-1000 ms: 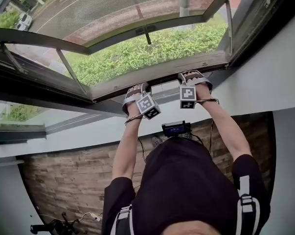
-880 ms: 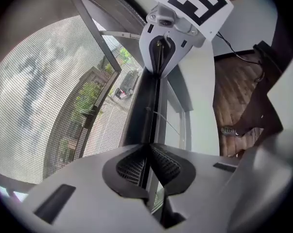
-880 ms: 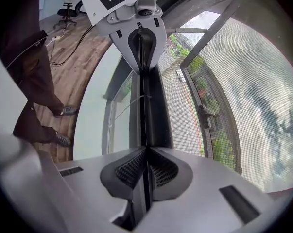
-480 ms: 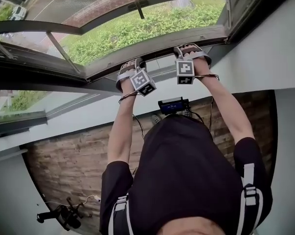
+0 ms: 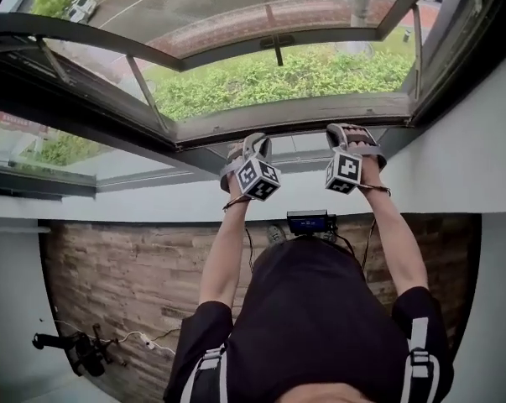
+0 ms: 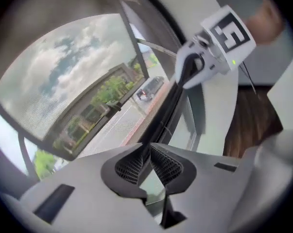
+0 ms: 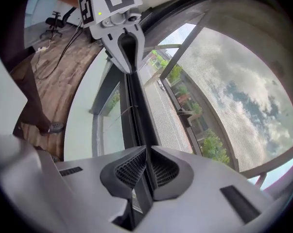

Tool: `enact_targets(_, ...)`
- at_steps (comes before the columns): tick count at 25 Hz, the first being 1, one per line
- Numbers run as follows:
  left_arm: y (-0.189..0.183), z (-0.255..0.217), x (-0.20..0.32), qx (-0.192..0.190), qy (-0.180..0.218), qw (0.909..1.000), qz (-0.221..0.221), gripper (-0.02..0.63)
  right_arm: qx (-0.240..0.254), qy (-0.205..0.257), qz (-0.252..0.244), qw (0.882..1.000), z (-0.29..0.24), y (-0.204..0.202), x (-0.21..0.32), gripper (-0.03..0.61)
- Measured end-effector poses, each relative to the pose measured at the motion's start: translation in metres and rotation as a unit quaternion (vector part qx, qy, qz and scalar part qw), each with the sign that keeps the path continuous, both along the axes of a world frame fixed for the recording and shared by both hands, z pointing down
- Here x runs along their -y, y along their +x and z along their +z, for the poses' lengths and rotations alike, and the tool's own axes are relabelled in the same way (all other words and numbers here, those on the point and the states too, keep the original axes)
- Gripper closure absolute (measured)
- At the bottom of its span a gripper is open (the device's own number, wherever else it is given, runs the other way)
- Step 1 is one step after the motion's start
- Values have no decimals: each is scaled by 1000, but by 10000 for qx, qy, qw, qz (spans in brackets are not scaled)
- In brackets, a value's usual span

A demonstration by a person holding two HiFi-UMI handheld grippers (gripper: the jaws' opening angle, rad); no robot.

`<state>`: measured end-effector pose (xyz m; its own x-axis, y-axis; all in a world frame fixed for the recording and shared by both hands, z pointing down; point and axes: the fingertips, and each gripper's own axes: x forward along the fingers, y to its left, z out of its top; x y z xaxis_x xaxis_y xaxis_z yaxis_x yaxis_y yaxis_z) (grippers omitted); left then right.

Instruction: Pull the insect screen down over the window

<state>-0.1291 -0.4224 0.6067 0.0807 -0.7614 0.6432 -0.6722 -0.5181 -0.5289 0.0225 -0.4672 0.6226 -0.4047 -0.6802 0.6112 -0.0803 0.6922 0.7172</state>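
Note:
The insect screen [image 5: 236,15] is a grey mesh stretched over the window opening. Its dark bottom bar [image 5: 303,112] runs across just above the sill. My right gripper [image 5: 353,137] is shut on that bar, which passes straight between its pads [image 7: 163,171] in the right gripper view. My left gripper [image 5: 249,149] sits at the bar's left part, slightly lower. Its jaws are opening. Only a narrow slit shows between them, the bar [image 6: 168,110] ends at their tips, and pale glass shows through the slit.
Beyond the mesh, the window sash with its handle [image 5: 276,44] swings outward over green shrubs. A fixed glass pane [image 5: 34,141] lies to the left. The white sill wall [image 5: 152,204] is under my arms, with brick-patterned floor [image 5: 127,275] and an office chair [image 5: 76,351] below.
The head view has tilted, and the window now sits higher and fuller in it. Both grippers stay at the bottom bar. The left one has dropped slightly back from it.

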Motion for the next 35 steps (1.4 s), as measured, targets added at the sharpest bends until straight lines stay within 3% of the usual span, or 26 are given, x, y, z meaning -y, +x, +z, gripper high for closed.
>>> enact_targets(1,3,-6,-11,-818,5,9958,-402,568,215,-171,27,9996,0,4,-6,551)
enact_targets(2,5,-11,-24,-1750,16,9812,-812,568,484,-402,47,9980,-2,5,-13,551)
enact_targets(3,5,-15,-38,-2722,49,9551,-1172,568,801,-674,49,9945,-7,3,-20,551)
enact_targets(4,4,-19,-52,-3652,117,9195,-1447,568,1155,-955,35,9887,-12,-1,-27,551)
enact_targets(6,-10,-34,-80,-5187,375,8348,-1809,568,1887,-1438,21,9714,-26,-10,-37,551)
enact_targets(9,-46,-76,-123,-6778,1033,7009,-1966,568,2809,-1948,18,9398,-41,-11,-49,551)
enact_targets(10,-56,-91,-138,-7096,1245,6669,-1906,568,3073,-2091,32,9283,-45,-8,-53,552)
enact_targets(11,-63,-107,-151,-7289,1444,6444,-1807,568,3319,-2217,61,9169,-51,-6,-58,552)
enact_targets(12,-68,-121,-162,-7376,1617,6343,-1659,568,3551,-2321,111,9055,-59,-3,-64,552)
enact_targets(13,-70,-134,-172,-7393,1741,6333,-1483,568,3764,-2406,169,8945,-65,0,-73,552)
enact_targets(15,-70,-153,-197,-7365,1841,6402,-1175,568,4130,-2571,254,8733,-72,6,-104,552)
enact_targets(17,-70,-168,-225,-7416,1862,6384,-888,568,4471,-2755,359,8502,-75,9,-143,552)
enact_targets(22,-56,-200,-264,-7832,1606,6003,225,568,5248,-2933,968,7933,-93,34,-223,552)
enact_targets(26,-62,-211,-346,-8047,1531,5694,697,568,5789,-3058,1326,7441,-111,46,-340,552)
enact_targets(28,-70,-217,-391,-8090,1613,5580,898,568,5952,-2991,1351,7335,-124,44,-398,552)
enact_targets(30,-75,-213,-414,-8141,1591,5506,940,568,5951,-2943,1442,7338,-123,45,-429,552)
enact_targets(32,-72,-208,-421,-8142,1484,5536,927,568,5967,-2893,1555,7322,-121,53,-439,552)
enact_targets(35,-63,-214,-453,-7936,1449,5811,1072,568,6129,-2703,1505,7271,-147,56,-461,552)
